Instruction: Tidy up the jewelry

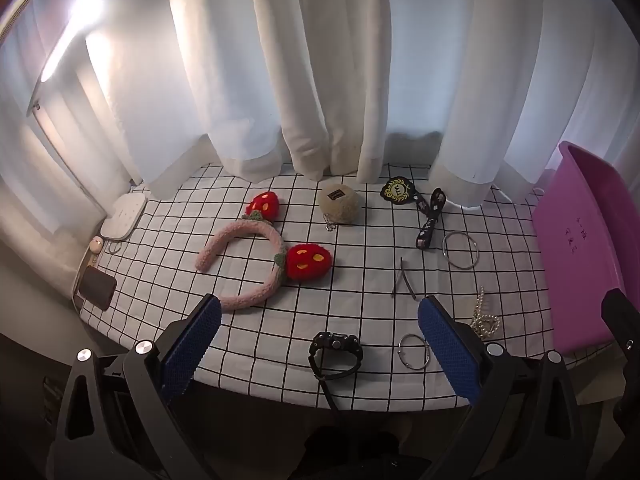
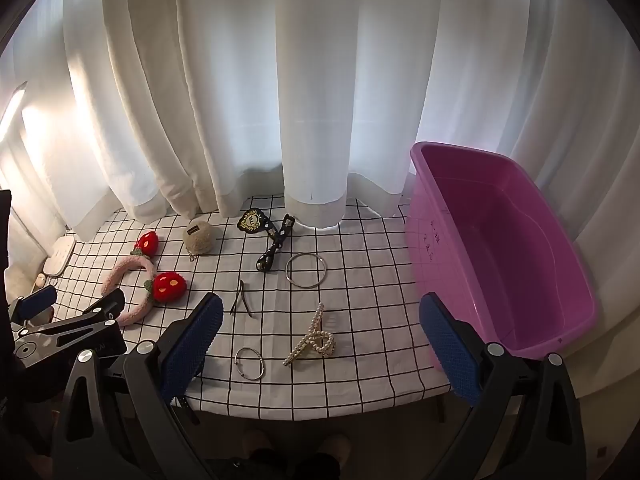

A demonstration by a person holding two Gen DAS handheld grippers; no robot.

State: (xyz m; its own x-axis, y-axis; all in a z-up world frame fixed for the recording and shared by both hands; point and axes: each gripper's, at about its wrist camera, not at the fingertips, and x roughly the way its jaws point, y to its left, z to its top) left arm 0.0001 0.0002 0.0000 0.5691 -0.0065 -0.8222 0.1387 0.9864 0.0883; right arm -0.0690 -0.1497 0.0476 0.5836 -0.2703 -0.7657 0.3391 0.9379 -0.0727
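In the left wrist view, the left tongs (image 1: 320, 336) stood wide apart and held nothing, low in the frame above the near edge of the worktop (image 1: 360, 216) with its checked cloth. A black watch (image 1: 335, 354) lay between the blue pads at the lower centre, with a small ring (image 1: 415, 350) just to its right. A pink headband (image 1: 256, 258) with red strawberry ears lay at centre left, a beige plush ball (image 1: 339, 203) above it, and a black patch (image 1: 397, 191) and dark hair bow (image 1: 430, 216) toward the upper right. A thin bangle (image 1: 460, 249) lay near the bow, a metal clip (image 1: 404, 280) below it, and a pearl hair claw (image 1: 485, 316) at the right beside the purple tub (image 1: 580, 264).

In the right wrist view, the right tongs (image 2: 320, 340) also gaped wide and empty. The pearl hair claw (image 2: 312, 338) and small ring (image 2: 250, 363) lay between the pads at the lower centre; the bangle (image 2: 306, 270) lay above them. The purple tub (image 2: 500, 248) filled the right side. The left tongs (image 2: 72, 316) showed at the left edge
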